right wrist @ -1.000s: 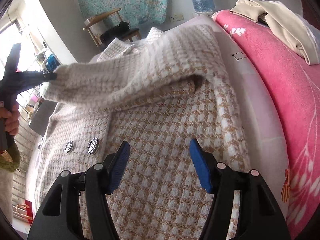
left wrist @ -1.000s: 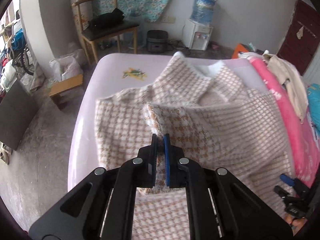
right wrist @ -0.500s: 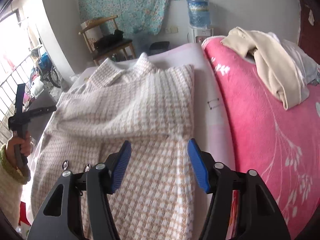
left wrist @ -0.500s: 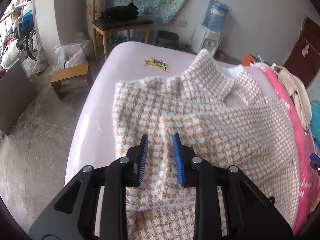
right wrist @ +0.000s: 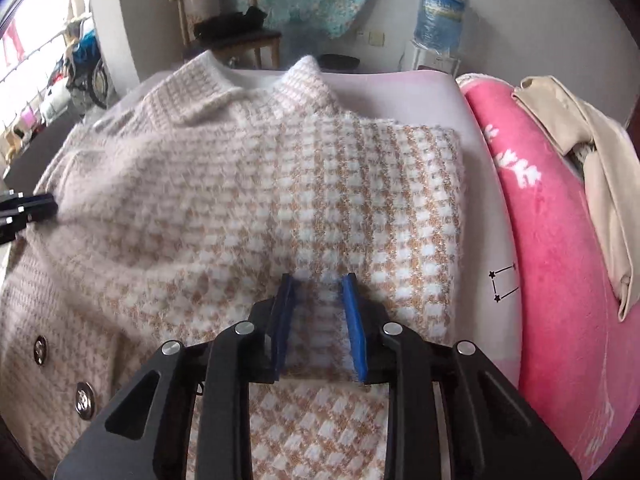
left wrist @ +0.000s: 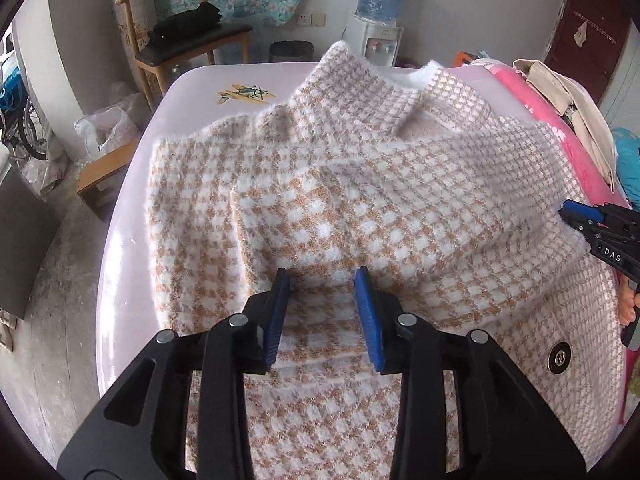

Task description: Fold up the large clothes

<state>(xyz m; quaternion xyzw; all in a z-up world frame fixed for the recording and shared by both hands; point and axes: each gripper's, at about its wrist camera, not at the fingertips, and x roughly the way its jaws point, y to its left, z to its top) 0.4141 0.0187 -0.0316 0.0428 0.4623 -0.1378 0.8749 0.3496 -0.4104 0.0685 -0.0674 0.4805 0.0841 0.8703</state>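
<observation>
Spread over the pale pink mattress (left wrist: 132, 208) lies the fuzzy tan-and-white houndstooth coat (left wrist: 360, 208), sleeves folded across its front, collar at its far end. Nearest, the left gripper (left wrist: 322, 280) is opening, jaws parted above the coat, grasping nothing. The right gripper (right wrist: 317, 284) is closing over a sleeve ridge; whether its pads pinch cloth is unclear.

Soft daylight, both views evenly bright. Right wrist view: window (right wrist: 28, 60) at upper left blown out, coat (right wrist: 200, 200) motion-blurred on left half. Left wrist view sharper. Strong fisheye bending, dark vignette at corners. Faint shadows under fingers.
</observation>
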